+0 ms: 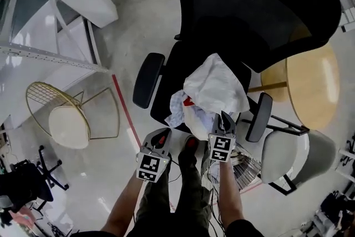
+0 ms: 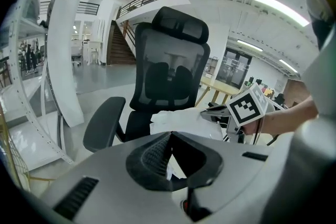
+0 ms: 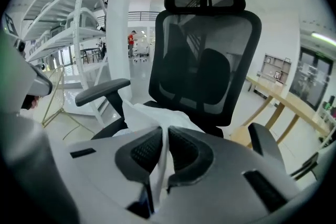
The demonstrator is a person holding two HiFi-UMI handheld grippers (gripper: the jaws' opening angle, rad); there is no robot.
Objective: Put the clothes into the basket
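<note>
The person's legs point(image 1: 183, 197) stand on the pale floor point(image 1: 138, 8), a forearm on each side. The left gripper point(image 1: 165, 132) sits at the near edge of the seat. Its jaws meet at the tips, and a sliver of white shows low in the gap, though whether it is pinched cannot be told. The right gripper point(image 1: 224, 117) has its jaws clamped on a white cloth point(image 1: 213, 86), which is held up above the seat and peaks over the pile. Under it, more clothes point(image 1: 178, 108) lie heaped on the seat of the black chair point(image 1: 249, 3). The gold wire basket point(image 1: 44, 91) stands well apart on the floor, off to the left.
</note>
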